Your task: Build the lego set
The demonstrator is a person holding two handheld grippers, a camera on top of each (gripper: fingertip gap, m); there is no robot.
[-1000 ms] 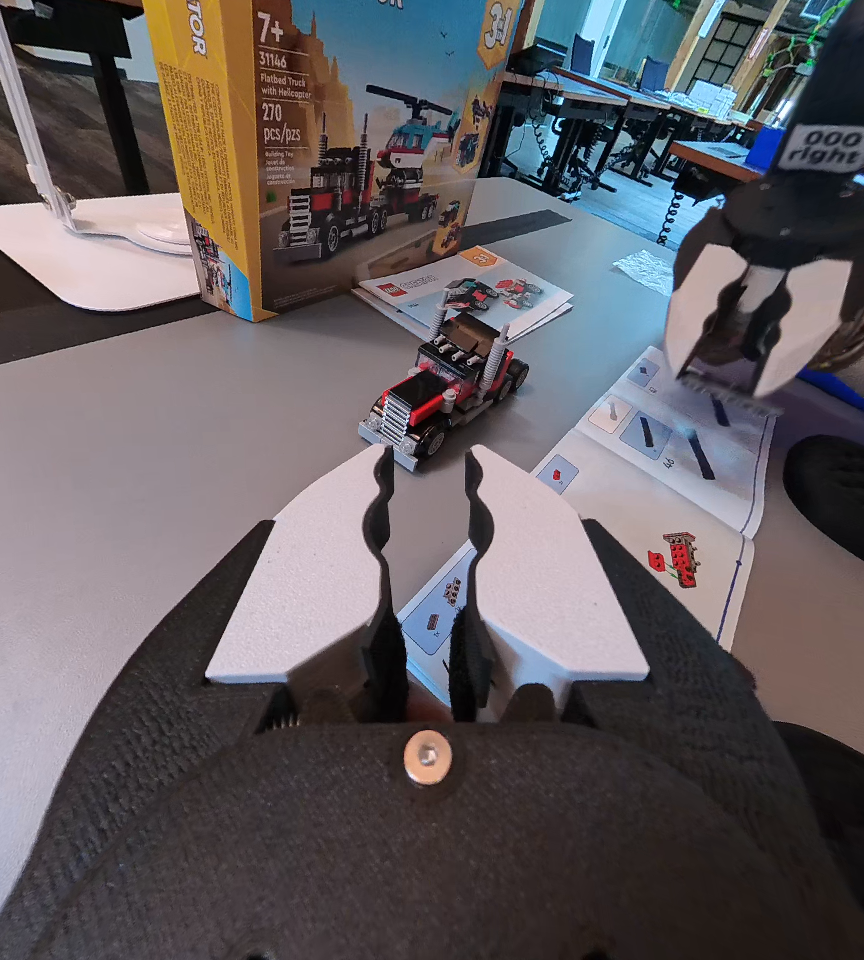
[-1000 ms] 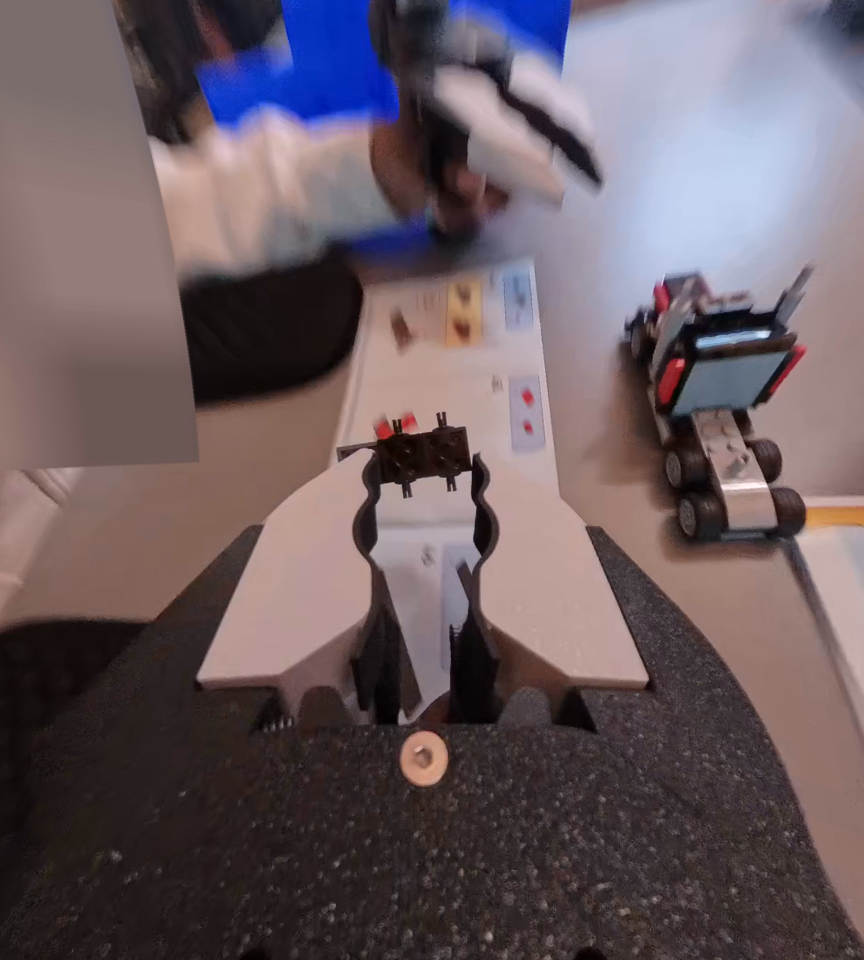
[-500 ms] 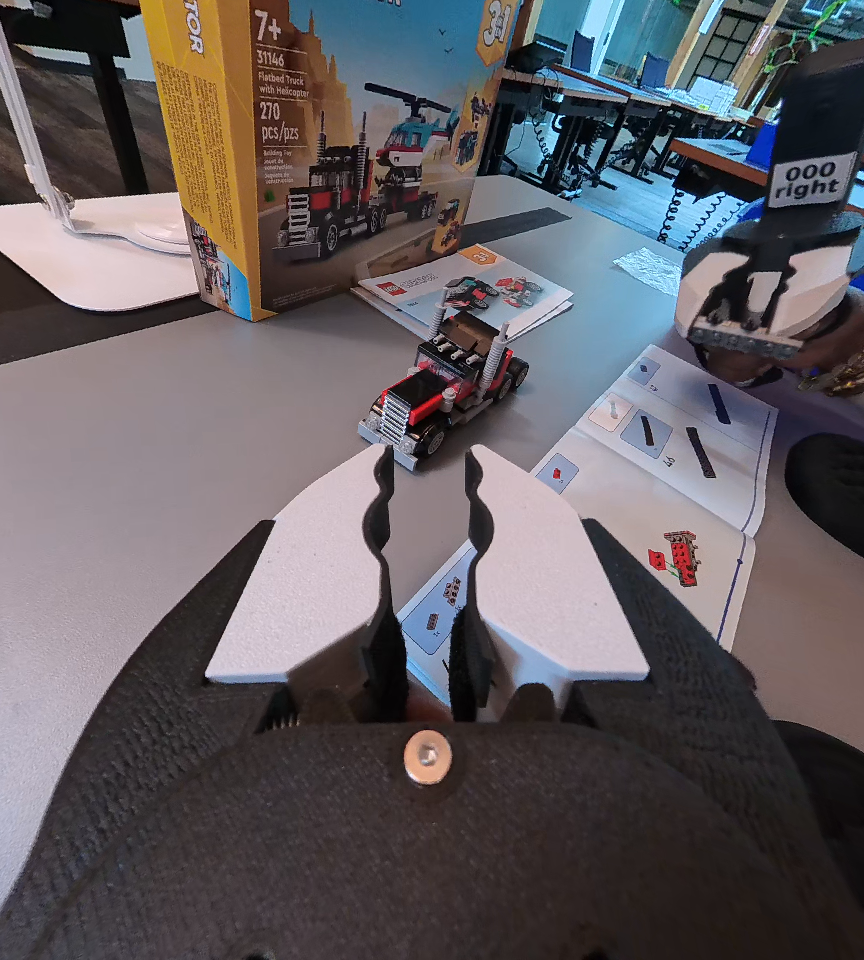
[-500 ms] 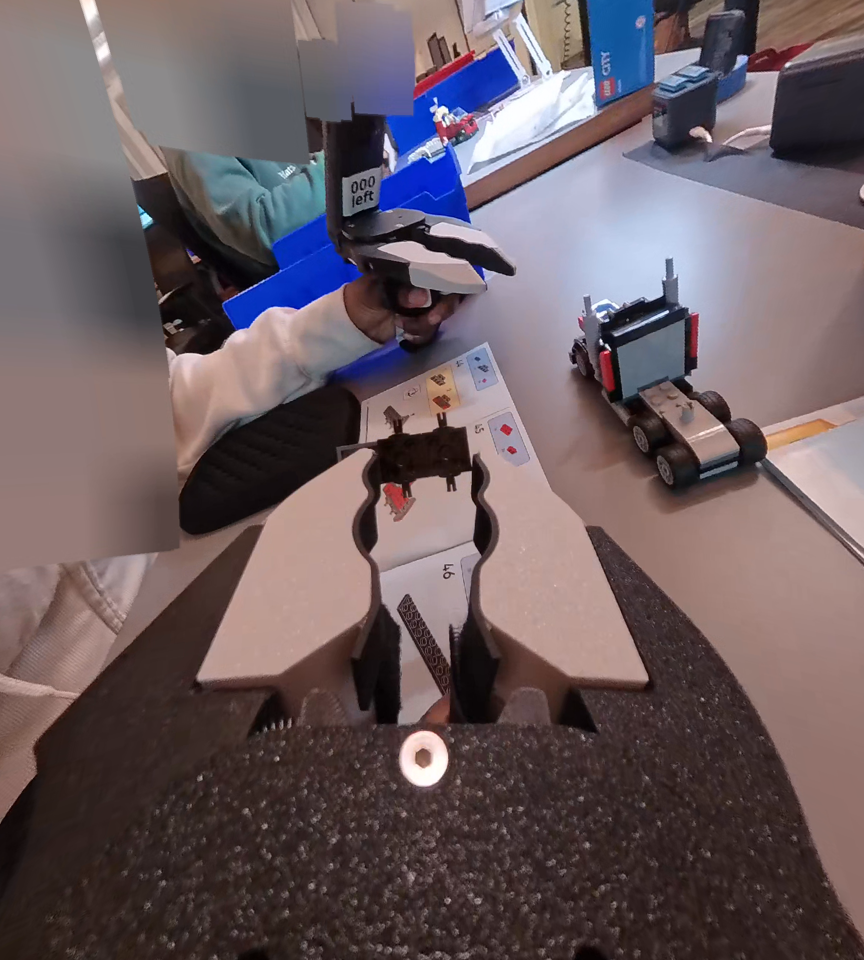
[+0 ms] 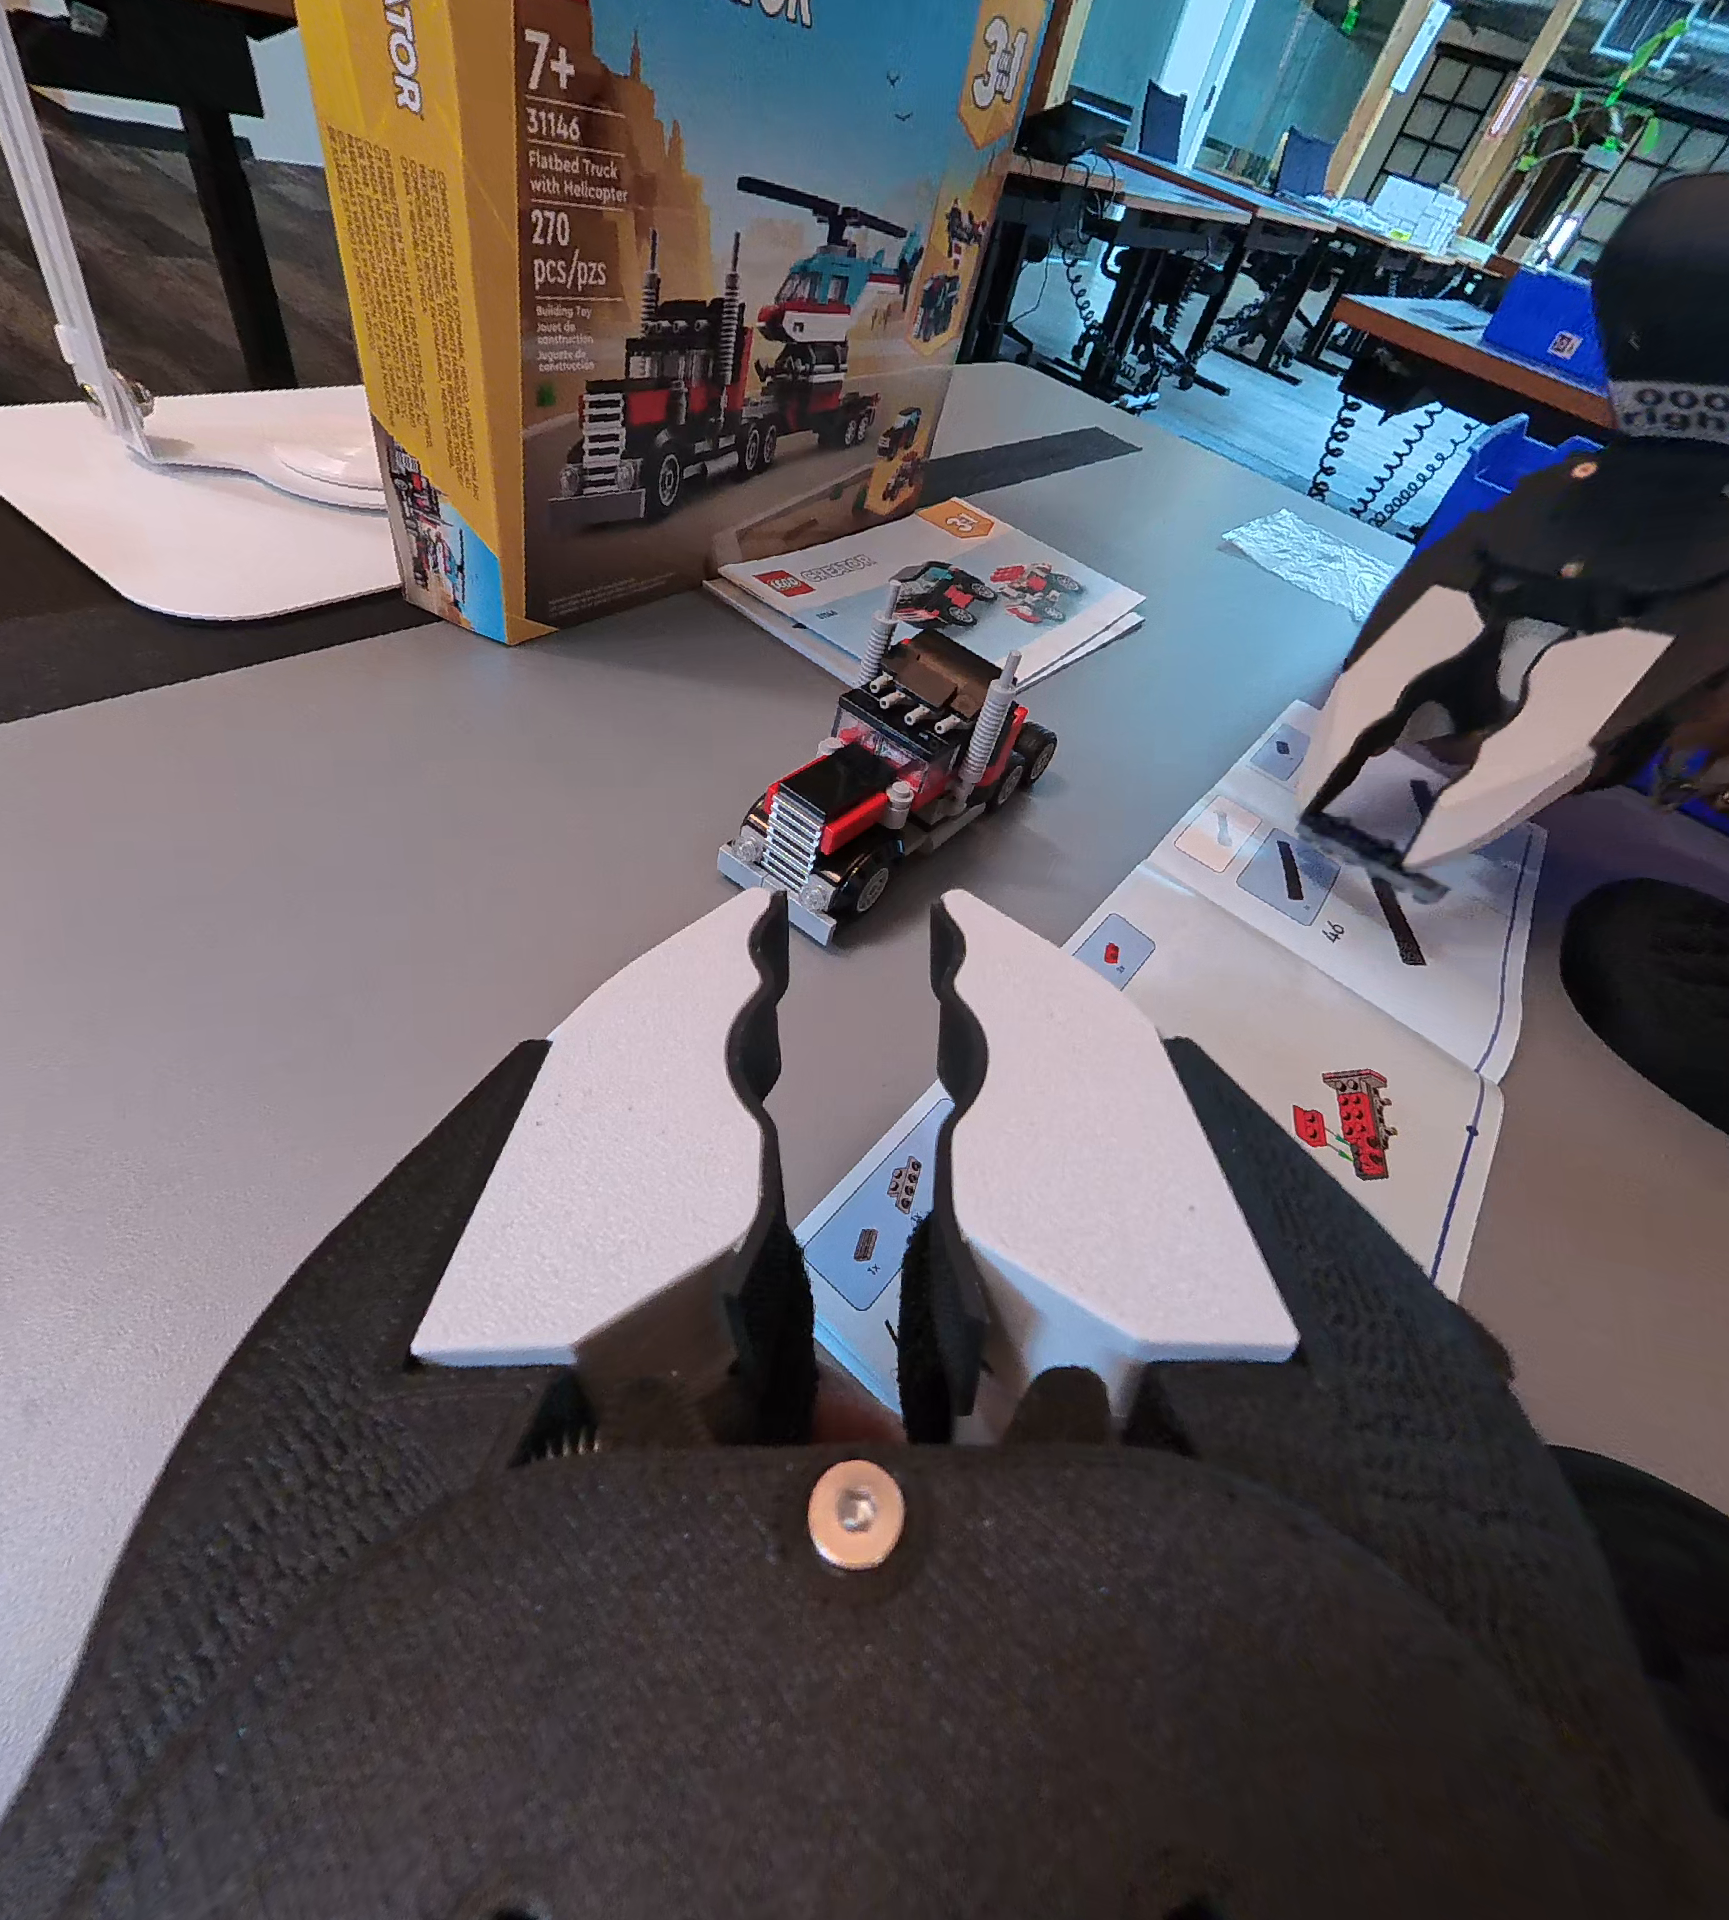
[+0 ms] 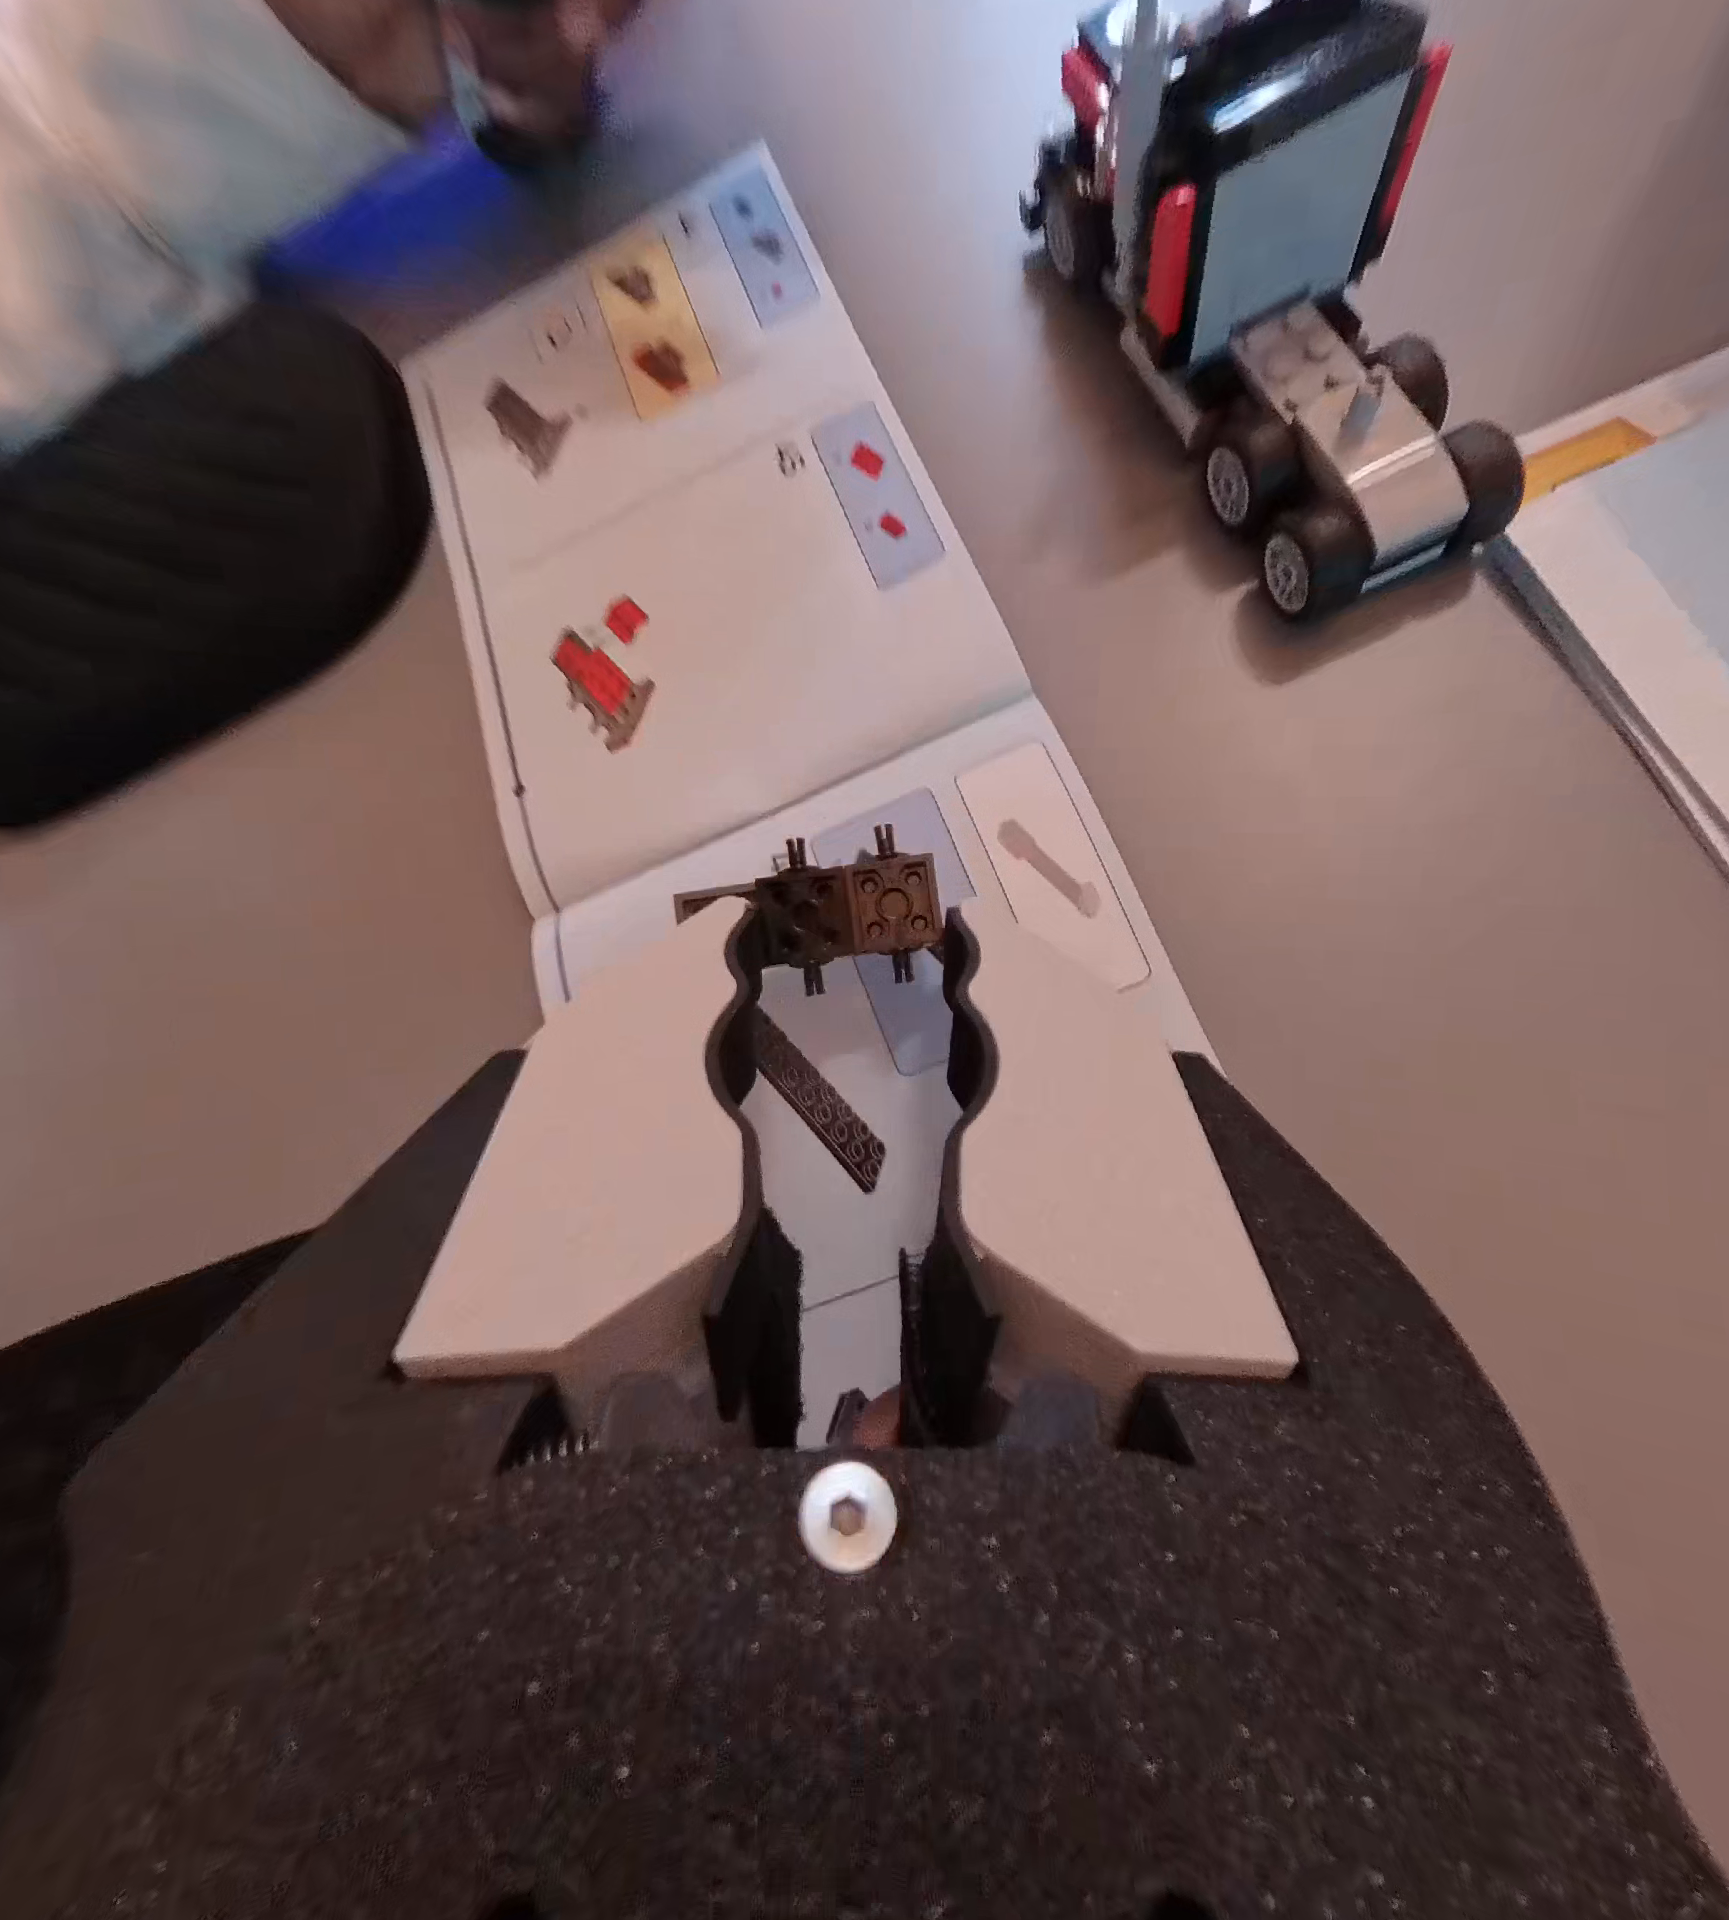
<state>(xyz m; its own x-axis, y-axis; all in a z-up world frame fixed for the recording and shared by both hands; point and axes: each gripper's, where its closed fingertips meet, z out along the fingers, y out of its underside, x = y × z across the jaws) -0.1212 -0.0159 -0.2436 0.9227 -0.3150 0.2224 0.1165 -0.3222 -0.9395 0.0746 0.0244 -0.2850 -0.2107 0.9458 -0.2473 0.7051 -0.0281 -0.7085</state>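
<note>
The built red and black Lego truck (image 5: 891,790) stands mid-table; the right wrist view shows it from behind (image 6: 1275,343). My left gripper (image 5: 860,914) is empty, its fingers a narrow gap apart, low just in front of the truck's grille. My right gripper (image 6: 852,930) is shut on a small black Lego assembly (image 6: 886,902) with pins. It holds it just above the open instruction booklet (image 6: 735,520). A long black plate (image 6: 818,1112) lies on the booklet under the right fingers. In the left wrist view the right gripper (image 5: 1374,842) is tilted down over the booklet (image 5: 1359,1018).
The tall Lego box (image 5: 652,291) stands behind the truck, with a closed booklet (image 5: 943,592) at its foot. A white lamp base (image 5: 185,499) sits far left. A black padded rest (image 5: 1701,1018) lies right of the open booklet. A person's sleeve (image 6: 60,177) is beyond it. The grippers' ends are close to 20 cm from one another. From my right tips it is roughly 4 cm to the long black plate (image 6: 818,1112); from my left, 25 cm.
My right gripper has swung down from a raised pose to just above the open booklet, still holding the black assembly. My left gripper and the truck have not moved.
</note>
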